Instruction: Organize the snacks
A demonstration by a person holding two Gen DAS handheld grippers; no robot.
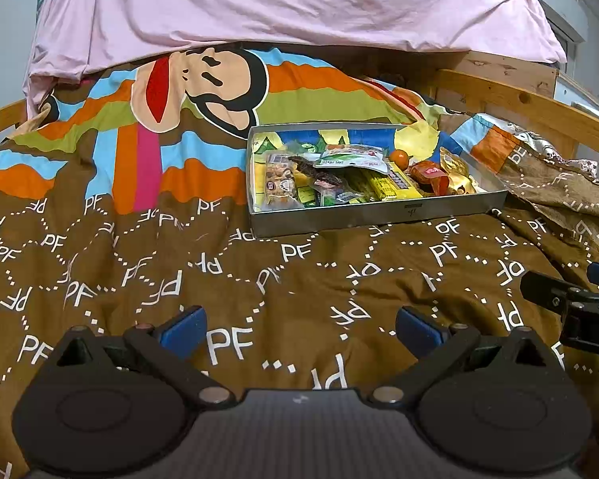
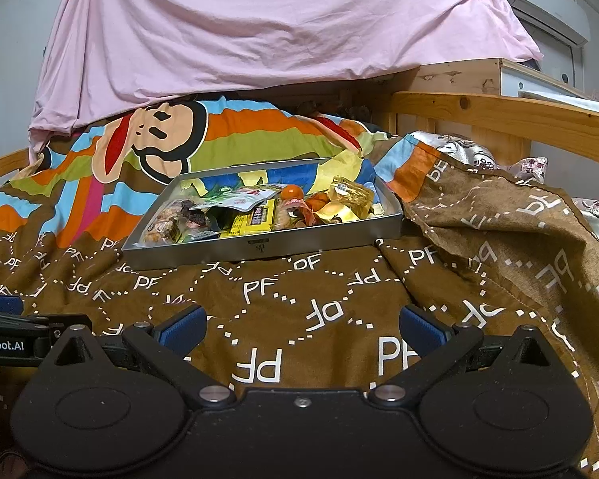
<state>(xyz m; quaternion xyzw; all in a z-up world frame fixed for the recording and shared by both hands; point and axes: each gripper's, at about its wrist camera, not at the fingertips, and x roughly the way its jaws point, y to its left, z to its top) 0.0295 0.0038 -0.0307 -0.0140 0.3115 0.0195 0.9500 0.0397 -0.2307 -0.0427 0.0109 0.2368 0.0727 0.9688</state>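
Observation:
A shallow silver tin tray [image 1: 363,215] [image 2: 259,245] rests on a brown "PF" quilt and holds several snack packets: a yellow bar [image 1: 383,185] [image 2: 255,215], gold wrappers [image 1: 457,171] [image 2: 349,195], a red-orange packet [image 1: 429,173] and a small orange fruit [image 1: 399,156] [image 2: 291,191]. My left gripper [image 1: 299,329] hangs open over the quilt, well short of the tray, nothing between its blue pads. My right gripper [image 2: 302,329] is likewise open and empty, nearer than the tray. Each gripper shows at the edge of the other's view, the right gripper [image 1: 579,307] and the left gripper [image 2: 20,335].
The quilt [image 1: 259,279] covers a bed with a wooden rail [image 2: 499,115] on the right and back. A pink sheet [image 1: 279,0] hangs behind. A folded-over quilt flap [image 2: 499,231] rises right of the tray. An air conditioner [image 2: 547,4] sits on the wall.

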